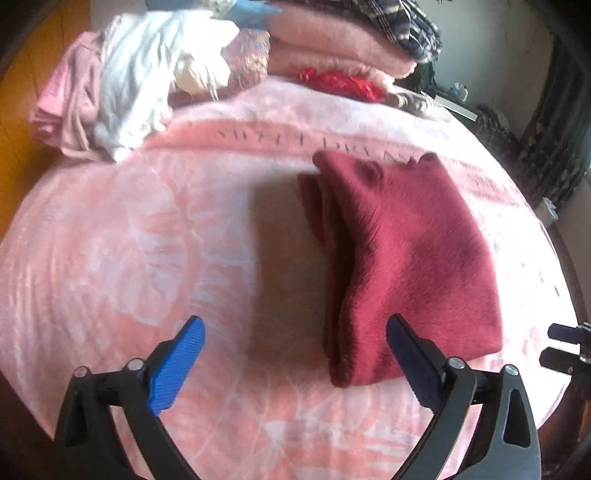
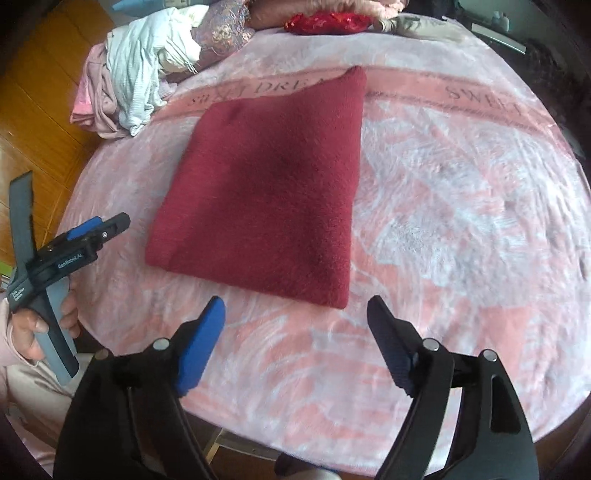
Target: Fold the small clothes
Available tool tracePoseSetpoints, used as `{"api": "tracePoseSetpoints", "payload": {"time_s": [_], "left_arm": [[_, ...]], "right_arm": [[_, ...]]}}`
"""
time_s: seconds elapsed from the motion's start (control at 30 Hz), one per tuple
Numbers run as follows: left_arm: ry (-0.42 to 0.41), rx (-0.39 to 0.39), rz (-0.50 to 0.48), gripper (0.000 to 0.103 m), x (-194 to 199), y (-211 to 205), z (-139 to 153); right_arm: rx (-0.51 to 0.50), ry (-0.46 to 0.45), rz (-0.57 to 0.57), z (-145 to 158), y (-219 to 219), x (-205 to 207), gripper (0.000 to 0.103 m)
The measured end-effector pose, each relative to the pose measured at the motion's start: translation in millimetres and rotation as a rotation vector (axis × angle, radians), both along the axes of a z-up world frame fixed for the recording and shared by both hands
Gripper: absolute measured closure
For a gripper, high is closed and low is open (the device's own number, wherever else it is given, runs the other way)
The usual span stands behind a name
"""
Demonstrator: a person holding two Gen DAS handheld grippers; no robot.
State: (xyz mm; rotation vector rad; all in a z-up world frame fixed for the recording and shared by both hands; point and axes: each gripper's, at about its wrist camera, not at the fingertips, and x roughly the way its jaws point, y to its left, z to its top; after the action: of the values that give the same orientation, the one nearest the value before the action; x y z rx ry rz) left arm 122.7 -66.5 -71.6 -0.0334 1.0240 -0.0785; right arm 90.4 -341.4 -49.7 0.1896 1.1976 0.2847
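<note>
A dark red fuzzy garment lies folded into a flat rectangle on the pink blanket; in the left wrist view its layered folded edge faces left. My left gripper is open and empty, just in front of the garment's near edge; it also shows in the right wrist view at the left, held in a hand. My right gripper is open and empty, just short of the garment's near corner. Its tip shows at the right edge of the left wrist view.
A pile of unfolded clothes, white and pink, lies at the far left of the blanket. Folded pink blankets, a plaid cloth and a red shiny item sit at the back. Wooden floor is to the left.
</note>
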Motion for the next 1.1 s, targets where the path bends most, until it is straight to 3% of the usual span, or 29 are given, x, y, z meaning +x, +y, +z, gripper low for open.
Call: {"api": "tracePoseSetpoints", "payload": {"time_s": [0.17, 0.27, 0.57, 0.77, 1.1], "left_arm": [[-0.035, -0.007, 0.018, 0.004, -19, -5, 32], [-0.053, 0.029, -0.003, 0.004, -31, -12, 45], [-0.045, 0.051, -0.01, 0.004, -66, -20, 57], [-0.093, 0.057, -0.016, 0.004, -85, -24, 70], [-0.144, 0.08, -0.05, 0.004, -101, -24, 79]], "right_arm": [[0.0, -0.024, -0.055, 27, -1, -18, 0.013], [-0.014, -0.052, -0.065, 37, 1, -32, 0.012], [-0.065, -0.083, -0.1, 50, 9, -66, 0.011], [-0.003, -0.098, -0.138, 58, 14, -78, 0.01], [-0.016, -0.132, -0.135, 62, 26, -79, 0.01]]}}
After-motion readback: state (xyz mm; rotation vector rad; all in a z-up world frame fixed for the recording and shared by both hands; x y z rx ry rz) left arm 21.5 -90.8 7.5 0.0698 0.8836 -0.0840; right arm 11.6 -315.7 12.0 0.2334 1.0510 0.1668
